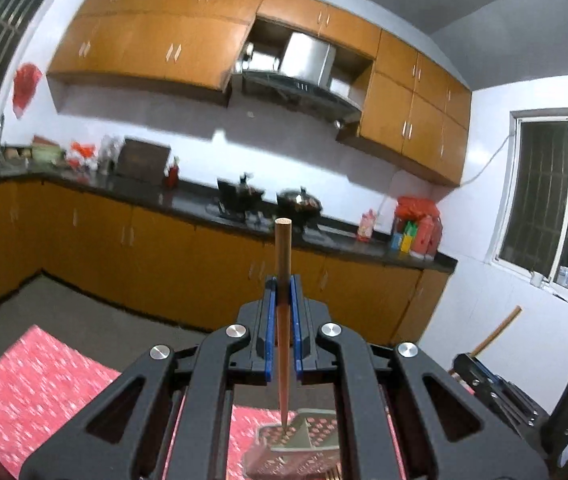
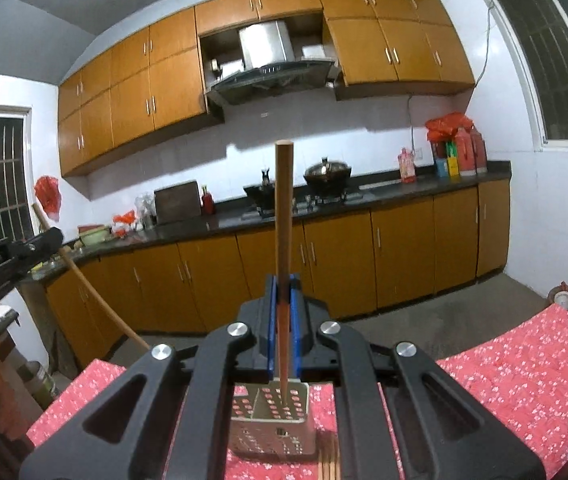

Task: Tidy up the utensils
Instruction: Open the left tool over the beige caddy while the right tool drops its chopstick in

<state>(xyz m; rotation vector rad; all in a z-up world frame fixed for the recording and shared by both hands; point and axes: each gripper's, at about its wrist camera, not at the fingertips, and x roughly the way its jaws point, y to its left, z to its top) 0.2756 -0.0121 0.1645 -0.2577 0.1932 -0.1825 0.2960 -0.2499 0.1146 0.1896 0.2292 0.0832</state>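
My left gripper (image 1: 282, 282) is shut on a wooden chopstick (image 1: 283, 256), held upright with its thin tip over a perforated metal utensil holder (image 1: 316, 428) on the table. My right gripper (image 2: 282, 282) is shut on another wooden chopstick (image 2: 284, 208), also upright, its tip just above or inside the same holder (image 2: 279, 412). Several more chopsticks (image 2: 330, 466) lie on the cloth beside the holder. The right gripper with its chopstick shows at the right of the left wrist view (image 1: 484, 376); the left gripper shows at the left edge of the right wrist view (image 2: 39, 242).
The table wears a red flowered cloth (image 2: 524, 368). Beyond the table runs a kitchen counter (image 2: 324, 208) with a wok (image 2: 327, 174), a kettle, bottles and a cutting board, over orange cabinets. Windows sit on both side walls.
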